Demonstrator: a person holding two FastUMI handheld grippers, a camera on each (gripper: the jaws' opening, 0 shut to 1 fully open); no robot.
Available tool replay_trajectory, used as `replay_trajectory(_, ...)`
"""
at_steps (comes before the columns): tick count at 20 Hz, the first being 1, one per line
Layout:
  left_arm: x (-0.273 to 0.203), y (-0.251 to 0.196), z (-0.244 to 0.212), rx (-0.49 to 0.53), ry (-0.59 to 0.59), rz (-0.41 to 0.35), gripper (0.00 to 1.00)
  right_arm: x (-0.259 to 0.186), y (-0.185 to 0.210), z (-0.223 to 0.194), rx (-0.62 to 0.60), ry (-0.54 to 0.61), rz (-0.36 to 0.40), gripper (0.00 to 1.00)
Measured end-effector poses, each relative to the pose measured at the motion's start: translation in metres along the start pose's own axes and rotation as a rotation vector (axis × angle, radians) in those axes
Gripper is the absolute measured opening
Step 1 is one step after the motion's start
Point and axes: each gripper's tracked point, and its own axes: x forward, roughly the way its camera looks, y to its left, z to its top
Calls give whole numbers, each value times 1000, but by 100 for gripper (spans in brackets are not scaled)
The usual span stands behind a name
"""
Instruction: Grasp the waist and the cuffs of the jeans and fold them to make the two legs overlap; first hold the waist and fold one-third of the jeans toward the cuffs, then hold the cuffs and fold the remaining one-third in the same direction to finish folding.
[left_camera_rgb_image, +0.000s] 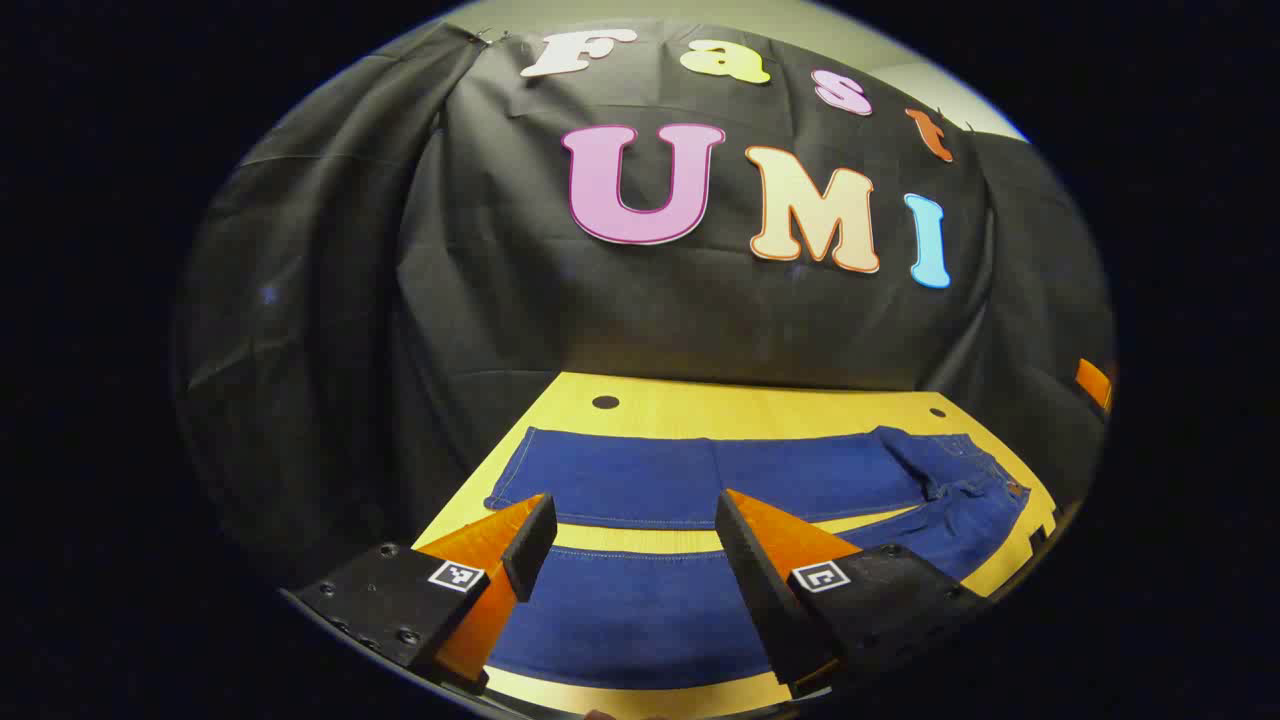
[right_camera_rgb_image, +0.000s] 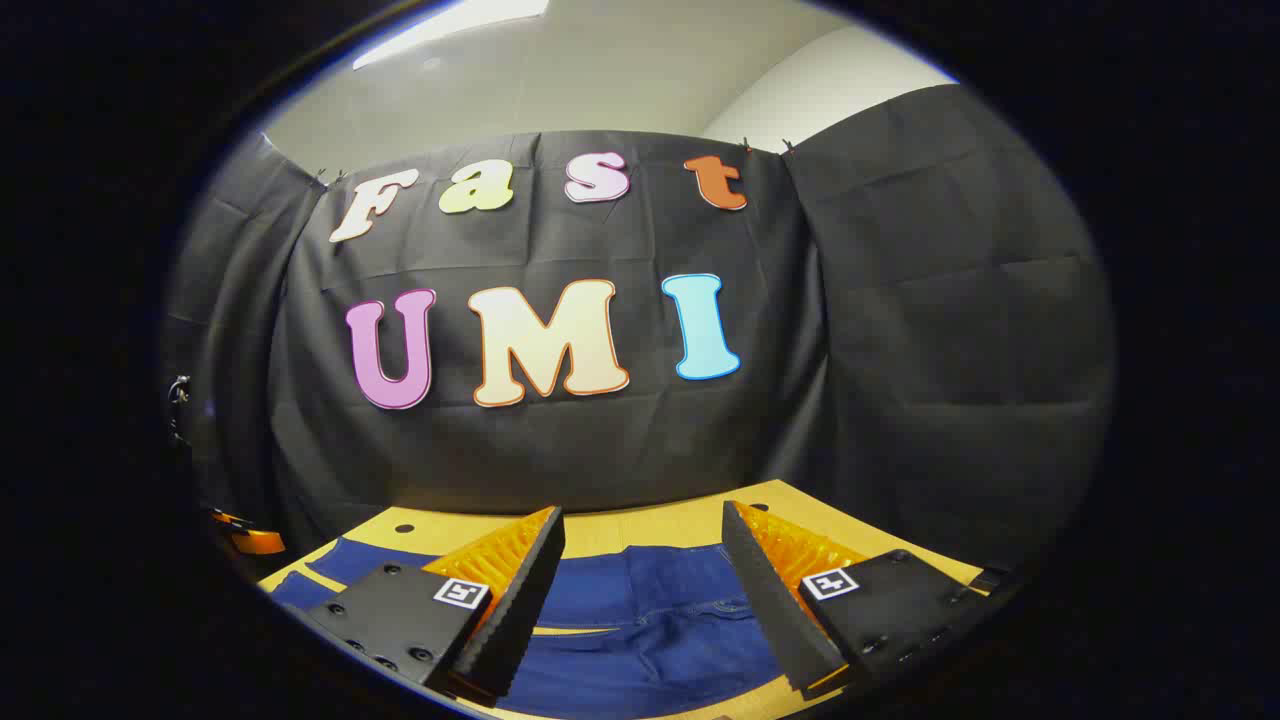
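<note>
Holding both grippers spread above the jeans, you grip nothing.

Your left gripper (left_camera_rgb_image: 635, 525) has orange wedge fingers with black ribbed pads (left_camera_rgb_image: 530, 545), wide apart over the two dark blue denim legs of the jeans (left_camera_rgb_image: 700, 480), which lie flat and parted on the yellow wooden table (left_camera_rgb_image: 740, 400). The waist (left_camera_rgb_image: 975, 475) is at the right end. Your right gripper (right_camera_rgb_image: 642, 545) is also open, above the waist part; its fingers hide some of the cloth there.

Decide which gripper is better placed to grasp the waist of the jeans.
Right. The right gripper hangs open above the waist end of the jeans, while the left gripper hangs open above the legs, with the waist far off.
</note>
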Motion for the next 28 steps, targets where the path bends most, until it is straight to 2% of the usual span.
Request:
replay_trajectory(3, 3, -3, -10, 26, 20, -42, 95, -3, 5, -7, 0, 27, 8, 100)
replay_trajectory(4, 5, -5, -13, 47, 30, -63, 95, -4, 7, -10, -5, 37, 11, 94)
replay_trajectory(5, 9, -3, -17, 74, 37, -79, 95, -6, 9, -12, -12, 45, 15, 98)
replay_trajectory(6, 12, 0, -21, 105, 51, -86, 96, -6, 12, -14, -18, 50, 19, 93)
replay_trajectory(7, 15, 4, -25, 137, 62, -97, 96, -8, 15, -17, -23, 58, 23, 93)
replay_trajectory(8, 18, 5, -27, 168, 71, -114, 95, -8, 18, -18, -26, 63, 25, 98)
replay_trajectory(9, 20, 8, -30, 197, 81, -136, 95, -9, 21, -20, -27, 70, 29, 94)
replay_trajectory(10, 22, 9, -34, 227, 96, -162, 95, -8, 26, -24, -26, 82, 33, 100)
replay_trajectory(12, 26, 12, -44, 298, 136, -227, 93, -9, 34, -36, -29, 109, 41, 97)
replay_trajectory(14, 27, 19, -56, 388, 185, -291, 95, -9, 43, -47, -33, 135, 49, 94)
replay_trajectory(15, 25, 23, -62, 431, 209, -325, 96, -9, 47, -52, -37, 147, 51, 98)
replay_trajectory(18, 12, 34, -84, 543, 298, -442, 96, -11, 57, -68, -36, 180, 55, 98)
replay_trajectory(23, -12, 65, -126, 776, 465, -596, 95, -10, 67, -86, -44, 241, 51, 98)
replay_trajectory(27, -37, 98, -165, 916, 612, -663, 96, -10, 66, -91, -100, 269, 58, 98)
replay_trajectory(28, -42, 104, -174, 947, 648, -684, 89, -11, 65, -92, -108, 273, 59, 98)
